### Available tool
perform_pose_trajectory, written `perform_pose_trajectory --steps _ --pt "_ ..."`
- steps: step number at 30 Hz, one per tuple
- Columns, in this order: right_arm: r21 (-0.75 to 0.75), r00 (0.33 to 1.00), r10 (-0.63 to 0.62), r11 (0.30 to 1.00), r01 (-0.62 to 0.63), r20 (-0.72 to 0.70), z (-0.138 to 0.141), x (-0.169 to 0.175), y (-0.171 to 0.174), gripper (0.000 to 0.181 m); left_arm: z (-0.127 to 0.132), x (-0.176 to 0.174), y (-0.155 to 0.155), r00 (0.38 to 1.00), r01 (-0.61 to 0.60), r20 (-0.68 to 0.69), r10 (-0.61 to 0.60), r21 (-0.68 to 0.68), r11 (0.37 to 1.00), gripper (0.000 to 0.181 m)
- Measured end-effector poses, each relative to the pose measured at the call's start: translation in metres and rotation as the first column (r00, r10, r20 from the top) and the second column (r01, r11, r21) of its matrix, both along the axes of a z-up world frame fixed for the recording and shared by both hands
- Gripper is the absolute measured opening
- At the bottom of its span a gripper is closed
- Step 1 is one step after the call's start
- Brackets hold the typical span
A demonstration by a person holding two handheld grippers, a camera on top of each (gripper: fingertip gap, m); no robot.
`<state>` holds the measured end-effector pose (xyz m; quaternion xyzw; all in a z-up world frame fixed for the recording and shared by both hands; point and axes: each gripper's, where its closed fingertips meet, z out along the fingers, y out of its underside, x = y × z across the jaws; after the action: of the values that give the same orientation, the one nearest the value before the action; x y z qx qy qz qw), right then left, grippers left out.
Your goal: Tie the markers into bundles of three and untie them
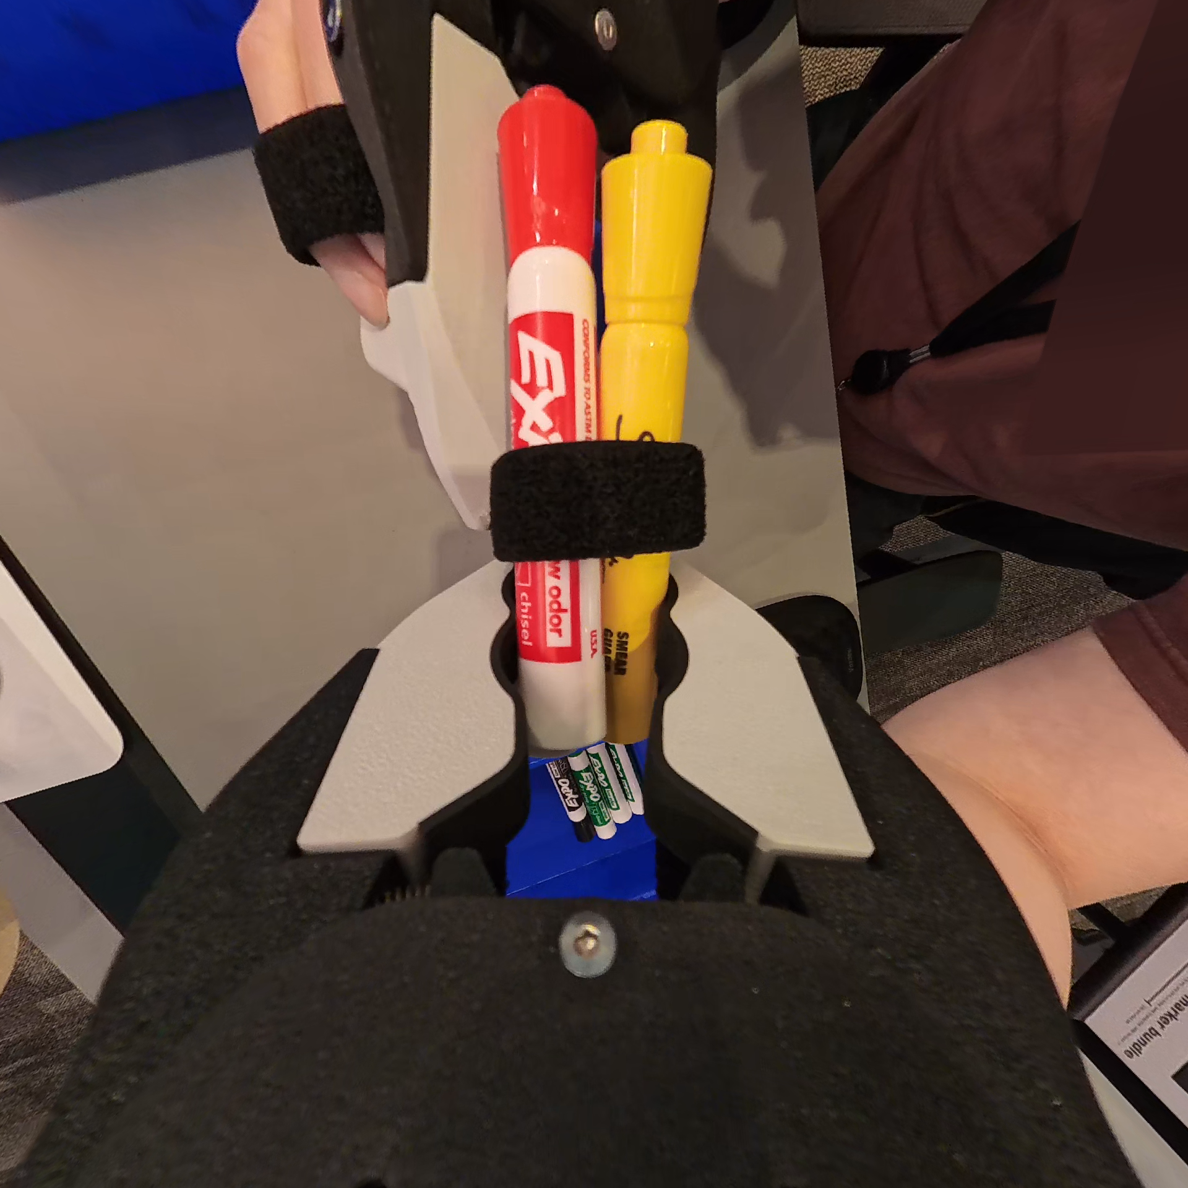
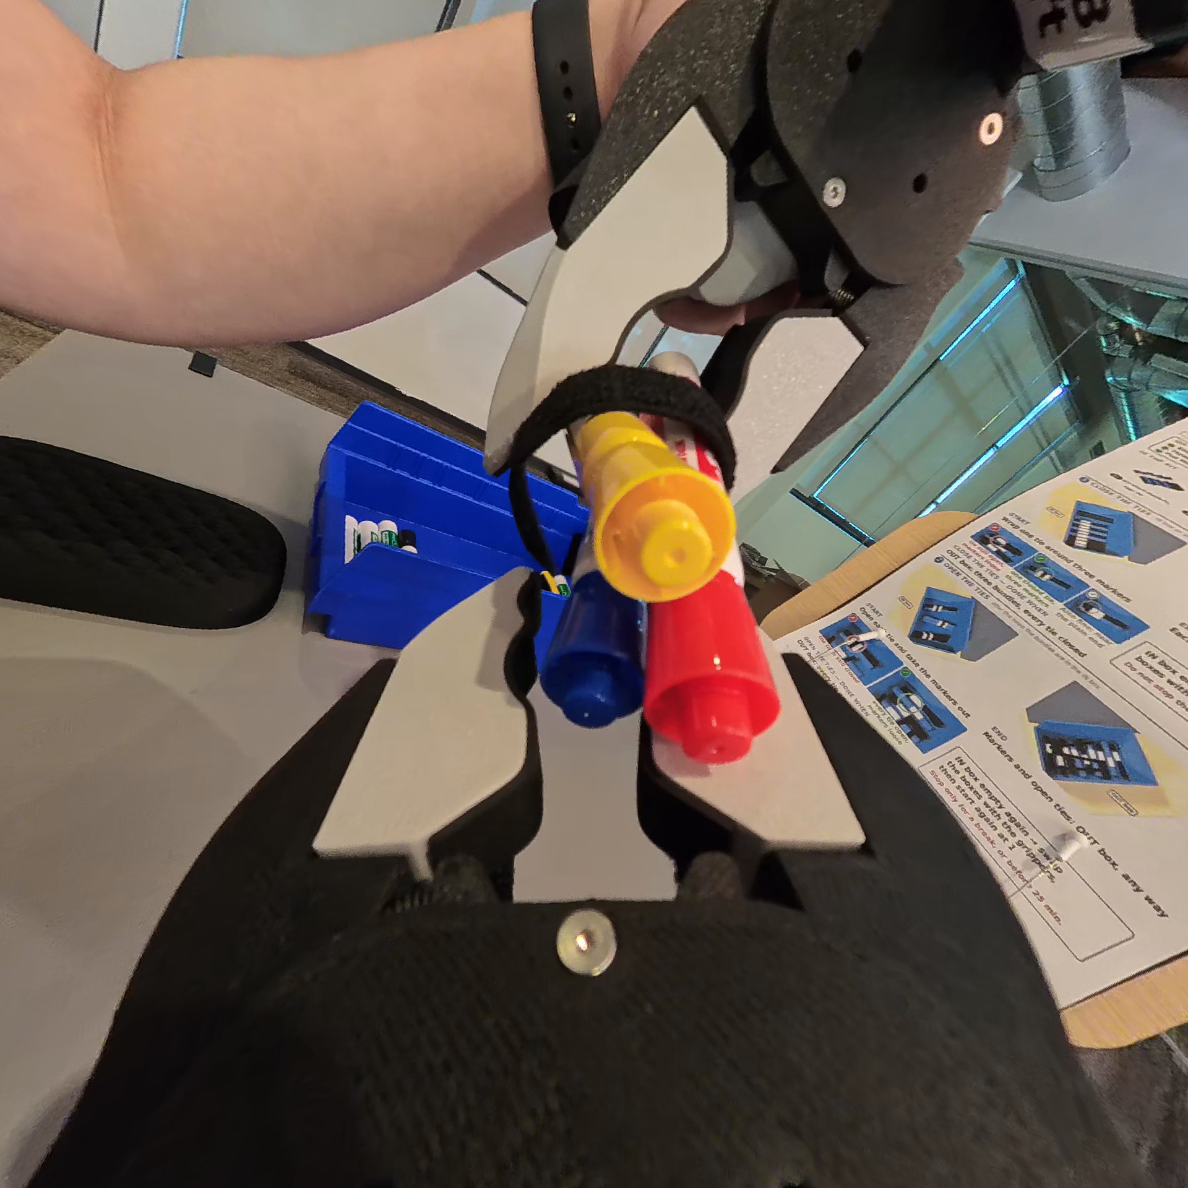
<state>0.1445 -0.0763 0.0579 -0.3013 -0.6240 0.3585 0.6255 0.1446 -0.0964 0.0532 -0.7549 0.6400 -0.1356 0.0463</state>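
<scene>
The left tool (image 1: pixel 588 649) is squeezed tight on the bottom ends of 3 markers, red (image 1: pixel 553 398), yellow (image 1: pixel 649 360) and blue (image 2: pixel 594 649), held up in the air over the bench (image 2: pixel 128 739). A black strap (image 1: pixel 598 501) goes around them. The right tool (image 2: pixel 588 643) is spread apart around the cap ends, and the blue bin (image 2: pixel 411 514) sits on the bench behind.
</scene>
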Motion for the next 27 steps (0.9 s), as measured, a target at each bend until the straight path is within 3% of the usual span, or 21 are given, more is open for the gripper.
perform_pose_trajectory --steps 8,20,22,27 --pt "-0.017 1.000 0.018 1.000 -0.018 0.012 -0.0015 -0.0011 -0.0014 0.050 0.0003 0.0013 -0.0007 1.000 0.007 0.000 -0.007 0.002 1.000 0.039" --pt "-0.045 1.000 0.025 0.999 -0.026 -0.012 0.0022 0.0013 0.0013 0.040 0.0004 0.0017 -0.0015 1.000 0.005 0.007 -0.005 0.004 1.000 0.039" --pt "-0.040 0.999 0.039 0.998 -0.039 -0.002 0.0014 0.0023 -0.0010 0.031 0.0000 0.0027 -0.0017 1.000 0.007 0.020 -0.007 0.003 1.000 0.039" --pt "-0.035 0.996 0.045 0.998 -0.043 0.083 -0.0065 0.0017 -0.0035 0.030 -0.0069 0.0030 -0.0033 0.998 0.004 0.055 -0.004 0.003 1.000 0.039"
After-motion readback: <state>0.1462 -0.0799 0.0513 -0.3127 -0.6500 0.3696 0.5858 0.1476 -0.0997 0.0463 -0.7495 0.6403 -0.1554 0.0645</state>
